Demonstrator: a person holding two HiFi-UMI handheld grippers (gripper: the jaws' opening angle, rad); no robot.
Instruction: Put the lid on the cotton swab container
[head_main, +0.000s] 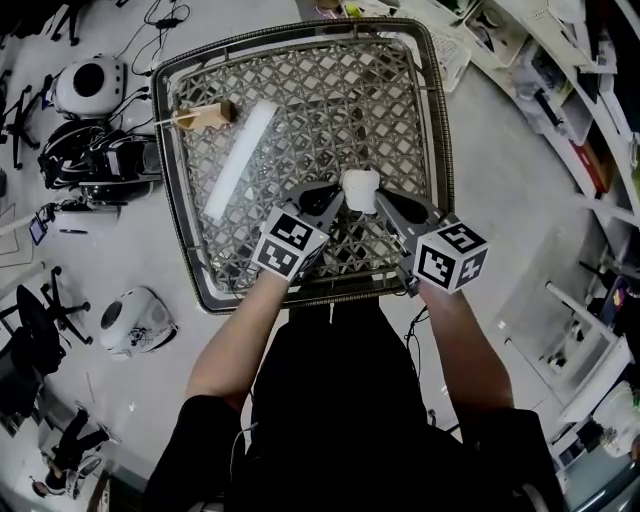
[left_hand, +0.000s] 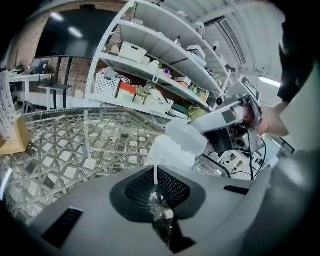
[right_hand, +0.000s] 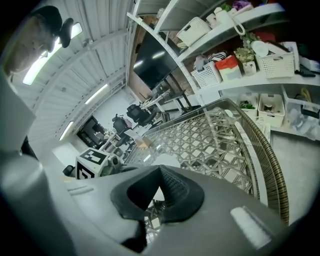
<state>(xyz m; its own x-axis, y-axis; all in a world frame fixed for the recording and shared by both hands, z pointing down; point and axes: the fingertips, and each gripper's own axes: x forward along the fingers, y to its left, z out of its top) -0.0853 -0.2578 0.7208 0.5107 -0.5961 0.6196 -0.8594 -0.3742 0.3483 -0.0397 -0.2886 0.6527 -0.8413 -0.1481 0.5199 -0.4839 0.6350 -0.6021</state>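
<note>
Over the near part of the table, the clear cotton swab container (left_hand: 167, 152), full of white swabs, is held off the glass. My left gripper (head_main: 333, 207) (left_hand: 156, 174) is shut on its thin wall. The white lid (left_hand: 186, 137) sits tilted against the container's top, and my right gripper (head_main: 387, 208) (right_hand: 158, 187) is shut on it from the right. From above, container and lid read as one white lump (head_main: 360, 190) between the two sets of jaws. In the right gripper view only a white sliver shows between the pads.
The glass top has a wicker lattice and a raised woven rim (head_main: 300, 40). A wooden block with sticks (head_main: 205, 117) and a long white strip (head_main: 240, 160) lie at the far left of it. Shelves (head_main: 600, 100) stand to the right and gear (head_main: 88, 85) covers the floor to the left.
</note>
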